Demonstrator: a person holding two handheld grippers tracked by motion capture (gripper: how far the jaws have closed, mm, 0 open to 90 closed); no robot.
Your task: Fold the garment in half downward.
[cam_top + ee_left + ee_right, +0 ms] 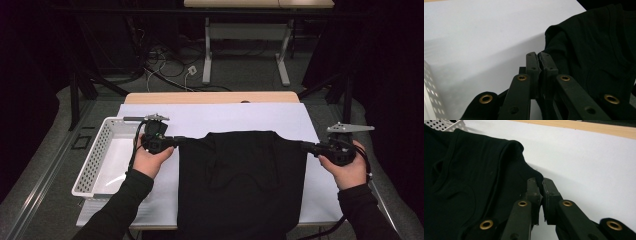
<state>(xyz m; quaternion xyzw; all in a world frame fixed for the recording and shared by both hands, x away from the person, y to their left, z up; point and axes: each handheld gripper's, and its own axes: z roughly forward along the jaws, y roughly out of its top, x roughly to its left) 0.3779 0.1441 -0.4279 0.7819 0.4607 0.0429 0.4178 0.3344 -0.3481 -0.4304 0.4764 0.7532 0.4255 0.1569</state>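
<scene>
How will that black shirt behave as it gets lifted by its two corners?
Probably floppy: the black shirt hangs in soft folds between the left gripper and right gripper. Likely light, since thin pinches hold it. It may sag in the middle.

Counter point(210, 97): light wood top, far edge exposed. White sheet point(225, 120) covers most of it, reaching the near edge. White perforated basket point(95, 155) sits at the sheet's left side, partly overhanging it; interior looks bare. Grey carpeted floor point(240, 75) beyond. Loose cables point(165, 70) lie on it. Second table with white legs point(207, 50) stands well apart, farther back.
</scene>
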